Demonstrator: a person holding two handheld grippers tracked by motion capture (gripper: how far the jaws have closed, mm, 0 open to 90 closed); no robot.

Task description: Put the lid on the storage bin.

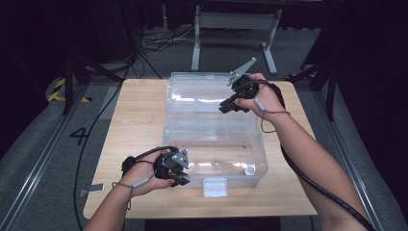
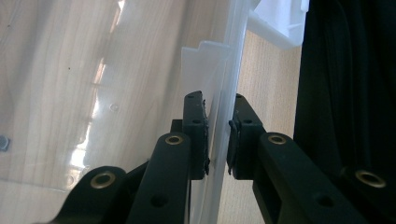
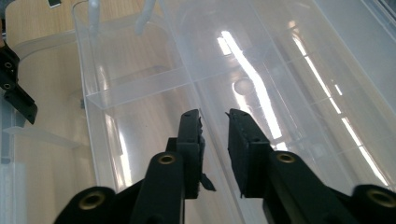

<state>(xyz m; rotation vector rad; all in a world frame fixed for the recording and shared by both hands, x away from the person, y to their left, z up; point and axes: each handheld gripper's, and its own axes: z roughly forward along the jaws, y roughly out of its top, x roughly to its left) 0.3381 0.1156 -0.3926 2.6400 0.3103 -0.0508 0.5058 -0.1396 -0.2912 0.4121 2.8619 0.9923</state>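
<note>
In the left gripper view, the left gripper (image 2: 217, 135) has its two black jaws set on either side of the thin front wall of the clear plastic storage box (image 2: 224, 70), one pad inside and one outside. A sliver of gap shows at the outer pad, so whether they truly pinch the wall I cannot tell. In the right gripper view, the right gripper (image 3: 215, 140) has its jaws apart, straddling a clear edge where the box's base meets its opened lid (image 3: 299, 70); the pads do not appear to press on it.

From the high view, the left gripper (image 1: 174, 168) sits at the near left corner of the box (image 1: 214, 149), and the right gripper (image 1: 234, 100) is over the far right part, by the lid (image 1: 197, 94) that lies back flat behind the base. The box rests in the middle of the counter (image 1: 139, 120), with its white latch (image 1: 214, 186) facing the person. A small metal part (image 1: 249, 170) lies inside near the front right corner; nothing else in the base can be made out.

As I judge it, the box is open and steadied, and the work looks to be at an early or middle stage: either the lid is to be swung shut and latched, or the contents handled. Neither step is done.

The counter is a pale wood-grain top, bare around the box. Beyond it are a grey carpeted floor (image 1: 43, 144), black cables (image 1: 159, 41), a grey metal stand (image 1: 235, 29), dark frame legs, yellow-black tape (image 1: 57, 91) and a floor marking "4" (image 1: 79, 134).
</note>
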